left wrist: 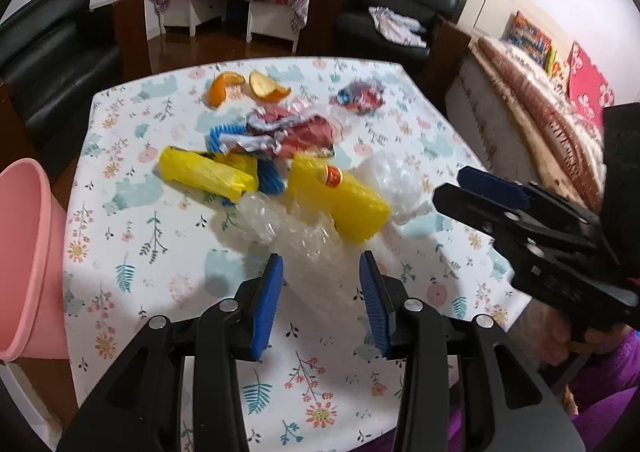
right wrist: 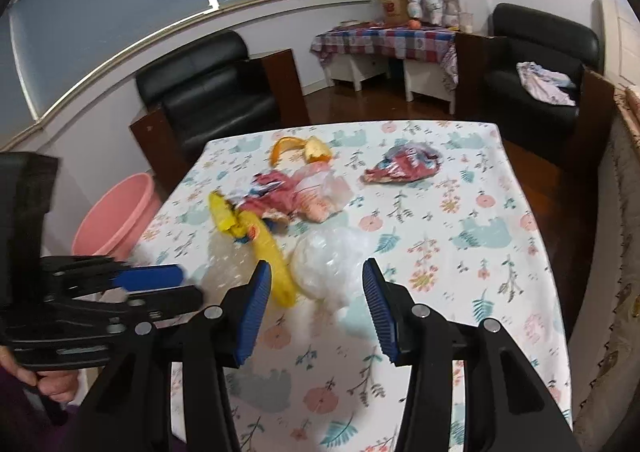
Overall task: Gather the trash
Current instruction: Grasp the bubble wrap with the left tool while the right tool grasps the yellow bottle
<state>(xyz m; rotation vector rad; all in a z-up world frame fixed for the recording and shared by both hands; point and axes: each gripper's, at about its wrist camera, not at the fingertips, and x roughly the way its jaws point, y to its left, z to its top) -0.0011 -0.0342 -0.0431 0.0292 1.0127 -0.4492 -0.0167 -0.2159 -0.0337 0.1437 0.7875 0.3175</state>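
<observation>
Pink plastic marks your far left: the bin (left wrist: 28, 252) stands beside the table's (left wrist: 132, 284) left edge, its rim against the flowered cloth. Moving right, your left gripper (left wrist: 322, 272) points down at the trash with its blue pads (left wrist: 266, 304) parted and nothing between them; clear bubble wrap (left wrist: 296, 236) lies just beyond the tips. Past that, a yellow bag (left wrist: 208, 172) lies on the left of the heap and a second yellow piece (left wrist: 340, 200) on the right, with blue cord (left wrist: 266, 176) between them. A crumpled red and white wrapper (left wrist: 292, 132) sits behind those, and two pieces of orange peel (left wrist: 248, 86) lie near the far edge. A red and blue packet (right wrist: 404, 164) lies apart, further right. White crumpled plastic (right wrist: 332, 264) rests just right of the second yellow piece. Your right gripper (right wrist: 318, 284) hangs over that white plastic, jaws likewise apart and gripping nothing. In its view your left hand (right wrist: 52, 384) shows at the lower left, wrapped round the other tool's handle. Black armchairs (right wrist: 212, 84) stand beyond the table.
</observation>
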